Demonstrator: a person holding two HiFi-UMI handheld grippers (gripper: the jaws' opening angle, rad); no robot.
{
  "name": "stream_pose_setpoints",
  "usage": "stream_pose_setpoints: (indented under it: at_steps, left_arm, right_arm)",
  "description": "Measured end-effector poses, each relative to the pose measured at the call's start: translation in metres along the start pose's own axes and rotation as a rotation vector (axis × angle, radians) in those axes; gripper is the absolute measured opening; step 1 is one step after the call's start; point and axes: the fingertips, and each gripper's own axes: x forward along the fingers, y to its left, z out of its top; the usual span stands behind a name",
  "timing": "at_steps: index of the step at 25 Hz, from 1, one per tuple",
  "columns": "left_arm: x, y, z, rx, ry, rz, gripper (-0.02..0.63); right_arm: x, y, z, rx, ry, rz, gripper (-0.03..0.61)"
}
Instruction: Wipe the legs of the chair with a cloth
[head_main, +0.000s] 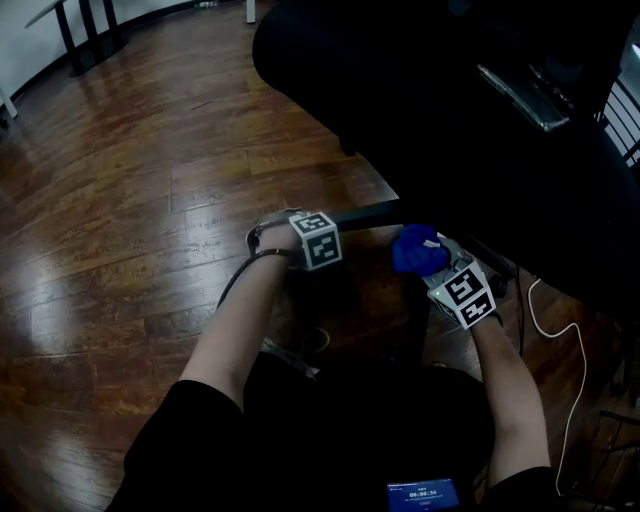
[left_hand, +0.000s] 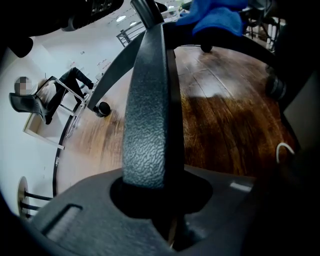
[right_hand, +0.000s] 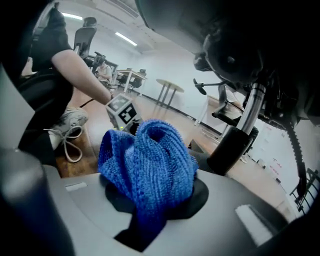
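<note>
Chair seat (head_main: 450, 110) blocks R side; floor (head_main: 130, 200) open L

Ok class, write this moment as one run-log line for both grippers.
left gripper: shut on black textured plastic chair leg | right gripper: shut on bunched blue knitted cloth | wiping contact: unclear

A white cable (head_main: 584, 360) loops across the dark wooden floor (head_main: 150, 200). Far up and to the left of the cable stand black table legs (head_main: 85, 30). Below it and to its left glows a small lit screen (head_main: 423, 494).
</note>
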Motion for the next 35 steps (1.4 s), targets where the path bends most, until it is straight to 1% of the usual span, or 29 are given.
stream_pose_setpoints:
  at_steps: [3, 8, 9, 11, 13, 14, 17, 19, 22, 23, 25, 27, 29, 32, 35]
  left_arm:
    - [0.0, -0.001, -0.003, 0.001, 0.022, 0.008, 0.064]
    - [0.001, -0.002, -0.003, 0.004, 0.03, 0.003, 0.064]
    - [0.001, -0.002, -0.005, 0.003, 0.035, 0.004, 0.064]
    - [0.001, 0.0, -0.006, -0.001, 0.043, 0.009, 0.064]
    - [0.001, -0.001, -0.005, -0.004, 0.043, 0.012, 0.064]
    - [0.001, -0.002, -0.004, -0.004, 0.041, 0.012, 0.064]
    - [0.001, -0.001, -0.003, -0.002, 0.039, 0.014, 0.064]
    - [0.001, 0.0, -0.004, -0.008, 0.043, 0.018, 0.064]
    - [0.001, -0.001, -0.002, -0.012, 0.039, 0.016, 0.064]
    - [0.001, -0.001, -0.001, -0.011, 0.035, 0.017, 0.064]
    - [0.0, 0.0, 0.0, -0.01, 0.03, 0.018, 0.064]
    - [0.0, 0.0, -0.001, -0.007, 0.027, 0.016, 0.064]
    - [0.0, 0.001, -0.002, -0.008, 0.028, 0.019, 0.064]
    - [0.0, 0.001, -0.001, -0.011, 0.031, 0.023, 0.064]
    - [0.001, -0.001, -0.004, -0.01, 0.039, 0.019, 0.064]
  right_arm:
    - [-0.025, 0.053, -0.014, -0.035, 0.028, 0.126, 0.08]
    - [-0.077, 0.153, -0.04, -0.065, 0.109, 0.394, 0.08]
    - [-0.082, 0.161, -0.043, -0.058, 0.119, 0.431, 0.081]
    - [-0.083, 0.163, -0.043, -0.051, 0.11, 0.459, 0.081]
    - [-0.081, 0.152, -0.042, -0.061, 0.082, 0.439, 0.078]
    - [-0.077, 0.141, -0.04, -0.057, 0.064, 0.402, 0.078]
    - [-0.053, 0.085, -0.029, -0.003, 0.007, 0.234, 0.078]
    - [-0.029, 0.04, -0.017, 0.057, -0.011, 0.124, 0.078]
    - [0.001, -0.025, -0.001, 0.212, -0.011, -0.042, 0.078]
    - [0.007, -0.041, 0.003, 0.252, -0.013, -0.083, 0.078]
    - [0.013, -0.057, 0.008, 0.28, -0.024, -0.129, 0.078]
    - [0.011, -0.054, 0.009, 0.277, -0.039, -0.137, 0.078]
    - [0.006, -0.045, 0.006, 0.288, -0.044, -0.118, 0.078]
    - [-0.011, -0.016, -0.002, 0.291, -0.017, -0.028, 0.078]
    - [-0.032, 0.036, -0.015, 0.228, 0.037, 0.084, 0.078]
